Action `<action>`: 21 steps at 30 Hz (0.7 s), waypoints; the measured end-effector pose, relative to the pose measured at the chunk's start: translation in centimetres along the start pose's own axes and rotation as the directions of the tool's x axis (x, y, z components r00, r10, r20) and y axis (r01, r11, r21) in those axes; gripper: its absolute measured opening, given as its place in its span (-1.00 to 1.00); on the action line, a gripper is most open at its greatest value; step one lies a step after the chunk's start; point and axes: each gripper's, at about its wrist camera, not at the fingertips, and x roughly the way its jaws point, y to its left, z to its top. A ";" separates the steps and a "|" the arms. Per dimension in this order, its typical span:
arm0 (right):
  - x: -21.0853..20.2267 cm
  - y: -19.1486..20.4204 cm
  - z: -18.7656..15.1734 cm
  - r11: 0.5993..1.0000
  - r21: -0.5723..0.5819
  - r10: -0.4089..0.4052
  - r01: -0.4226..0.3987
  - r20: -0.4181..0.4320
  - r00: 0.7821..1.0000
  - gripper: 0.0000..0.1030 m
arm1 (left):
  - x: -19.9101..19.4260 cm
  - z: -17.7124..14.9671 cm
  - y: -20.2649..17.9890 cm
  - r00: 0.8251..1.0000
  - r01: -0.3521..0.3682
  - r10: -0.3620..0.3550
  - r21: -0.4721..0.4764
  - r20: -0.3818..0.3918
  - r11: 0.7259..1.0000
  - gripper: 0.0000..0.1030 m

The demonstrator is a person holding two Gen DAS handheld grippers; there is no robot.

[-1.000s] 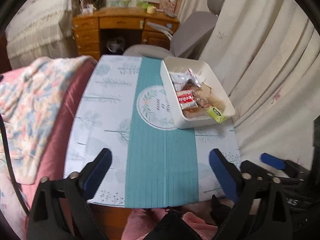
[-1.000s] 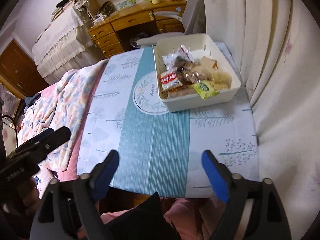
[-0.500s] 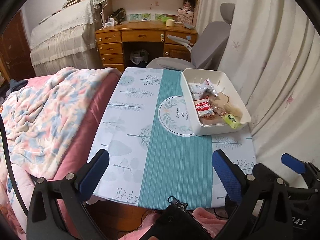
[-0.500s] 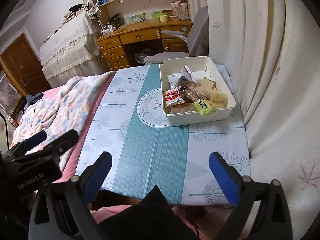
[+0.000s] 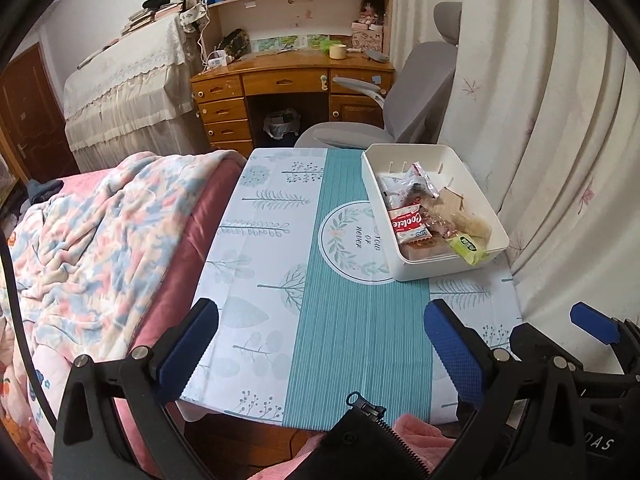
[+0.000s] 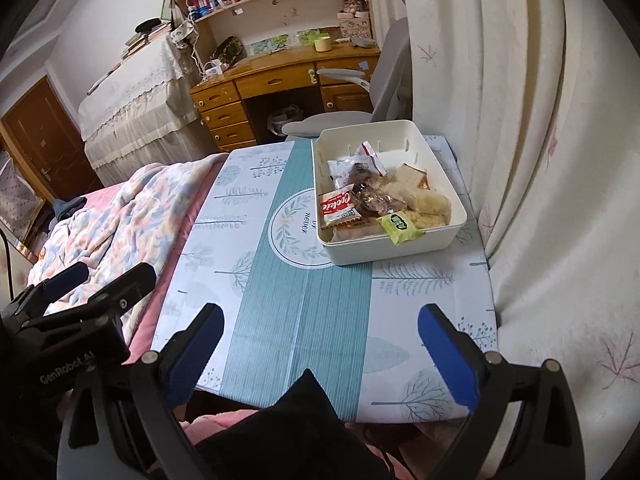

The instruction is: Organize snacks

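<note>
The snacks (image 6: 372, 200) are sitting heaped in the near half of a white bin (image 6: 400, 246) on the far right part of the bench (image 5: 352, 340), with the red cookie packet (image 6: 338, 205) lying against the bin's left wall and the green packet (image 6: 398, 227) drooping over the near rim. The far half of the bin is showing bare floor and slots in its walls. Both tools are hovering above the bench's near edge, well apart from the bin: the left gripper (image 5: 320, 340) is holding its jaws spread wide with nothing between them, and so is the right gripper (image 6: 320, 340).

The snacks all seem to be gathered, so the step in hand is probably tidying what lies in the bin. The green packet looks like the loosest piece; a good approach would be coming in from the near side, nipping it by its overhanging edge and lifting before sliding it inward, so the light bin is not being shoved.

The bin's right wall is standing near the bench's edge and the curtain (image 6: 520, 160), leaving little room there. The bed (image 5: 100, 240) is hugging the left edge. The patterned middle of the bench is offering plenty of room for moving
</note>
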 end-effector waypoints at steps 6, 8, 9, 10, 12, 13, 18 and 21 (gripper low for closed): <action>0.1 -0.7 0.1 1.000 0.022 -0.001 0.001 -0.001 1.000 0.91 | 0.2 0.3 -0.6 1.000 0.000 0.000 0.014 0.001 1.000 0.98; 0.1 -0.7 0.1 1.000 0.022 0.000 0.000 -0.001 1.000 0.91 | 0.2 0.3 -0.7 1.000 0.000 0.000 0.013 0.000 1.000 0.98; 0.1 -0.7 0.1 1.000 0.023 0.000 0.000 -0.003 1.000 0.91 | 0.3 0.4 -0.7 1.000 0.001 -0.001 0.013 -0.002 1.000 0.98; 0.1 -0.7 0.1 1.000 0.023 -0.001 0.001 -0.004 1.000 0.91 | 0.3 0.4 -0.8 1.000 -0.001 0.001 0.014 -0.001 1.000 0.98; 0.1 -0.7 0.1 1.000 0.023 -0.001 0.001 -0.005 1.000 0.91 | 0.3 0.4 -0.7 1.000 0.000 0.000 0.014 0.000 1.000 0.98; 0.1 -0.8 0.2 1.000 0.024 -0.002 0.002 -0.008 1.000 0.91 | 0.3 0.4 -0.8 1.000 0.000 0.000 0.014 -0.002 1.000 0.98; 0.3 -0.7 0.0 1.000 0.029 -0.004 0.004 -0.017 1.000 0.91 | 0.4 0.5 -0.7 1.000 0.003 -0.003 0.014 -0.007 1.000 0.98; 0.4 -0.6 -0.1 0.999 0.032 -0.005 0.006 -0.020 1.000 0.91 | 0.6 0.5 -0.7 1.000 0.006 -0.006 0.016 -0.012 1.000 0.98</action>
